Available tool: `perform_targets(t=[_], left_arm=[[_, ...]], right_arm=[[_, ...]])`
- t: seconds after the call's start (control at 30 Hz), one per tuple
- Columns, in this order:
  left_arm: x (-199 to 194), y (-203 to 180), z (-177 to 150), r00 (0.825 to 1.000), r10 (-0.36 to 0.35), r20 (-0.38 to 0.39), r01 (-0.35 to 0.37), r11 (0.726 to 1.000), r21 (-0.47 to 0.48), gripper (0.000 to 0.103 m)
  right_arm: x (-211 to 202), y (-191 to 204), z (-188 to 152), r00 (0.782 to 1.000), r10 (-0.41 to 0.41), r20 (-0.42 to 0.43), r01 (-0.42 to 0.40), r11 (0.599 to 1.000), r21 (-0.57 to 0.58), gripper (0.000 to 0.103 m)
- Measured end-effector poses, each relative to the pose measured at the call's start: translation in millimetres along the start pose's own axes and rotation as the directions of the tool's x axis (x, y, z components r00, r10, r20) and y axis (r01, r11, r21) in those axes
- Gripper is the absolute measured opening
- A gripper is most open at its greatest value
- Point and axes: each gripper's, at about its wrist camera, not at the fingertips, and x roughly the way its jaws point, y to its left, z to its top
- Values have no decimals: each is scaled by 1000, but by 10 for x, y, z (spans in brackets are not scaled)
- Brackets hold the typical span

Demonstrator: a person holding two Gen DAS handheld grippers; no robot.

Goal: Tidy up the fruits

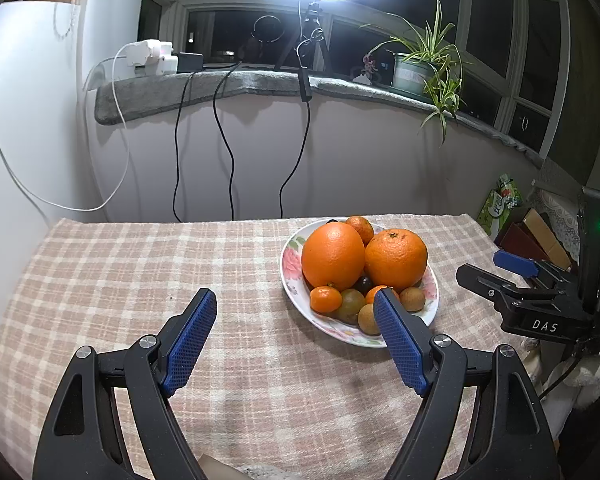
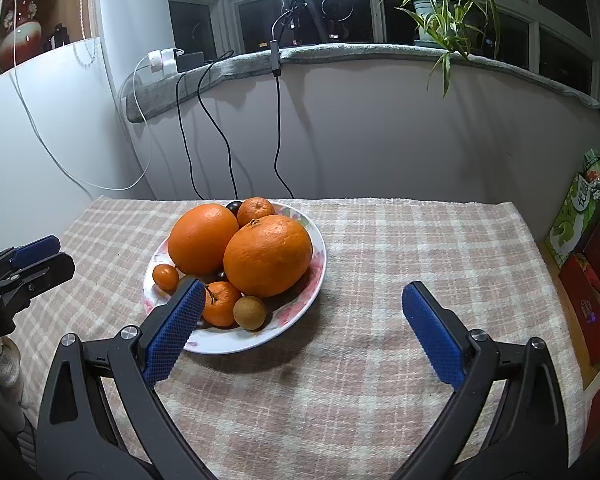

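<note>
A flowered white plate (image 1: 291, 288) (image 2: 284, 320) on the checked tablecloth holds two big oranges (image 1: 333, 255) (image 2: 268, 255), small tangerines (image 1: 325, 299) (image 2: 219, 303), brown longan-like fruits (image 1: 413, 298) (image 2: 250, 312) and a dark grape (image 1: 364, 282). My left gripper (image 1: 296, 304) is open just left of the plate, its right finger over the plate's near rim, nothing held. My right gripper (image 2: 302, 294) is open on the plate's right side, its left finger overlapping the near rim, empty. Each gripper shows in the other's view, the right one (image 1: 500, 268) and the left one (image 2: 40, 256).
The checked tablecloth (image 1: 140, 272) (image 2: 420, 248) covers the table. Cables (image 1: 228, 152) hang from a grey sill along the wall behind. A potted plant (image 1: 424, 68) stands on the sill. Boxes and a green packet (image 2: 580, 208) sit past the table's right edge.
</note>
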Motion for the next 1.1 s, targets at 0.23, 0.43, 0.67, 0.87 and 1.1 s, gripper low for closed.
perform_targets(t=[0.23, 0.43, 0.67, 0.87, 1.1], left_arm=[[-1, 7, 6, 1000, 0, 1, 0, 1000, 0, 81], [2, 12, 5, 1000, 1, 2, -1, 1000, 0, 81], [-4, 21, -1, 1000, 3, 5, -3, 1000, -4, 81], [-5, 22, 2, 1000, 2, 4, -2, 1000, -3, 81], [-11, 15, 4, 1000, 2, 7, -2, 1000, -1, 81]], right_arm=[[10, -9, -11, 1000, 1, -5, -1, 1000, 3, 101], [13, -9, -10, 1000, 1, -7, -1, 1000, 2, 101], [30, -4, -24, 1000, 0, -15, 0, 1000, 5, 101], [36, 4, -19, 1000, 2, -17, -2, 1000, 3, 101], [35, 0, -23, 1000, 3, -20, -3, 1000, 5, 101]])
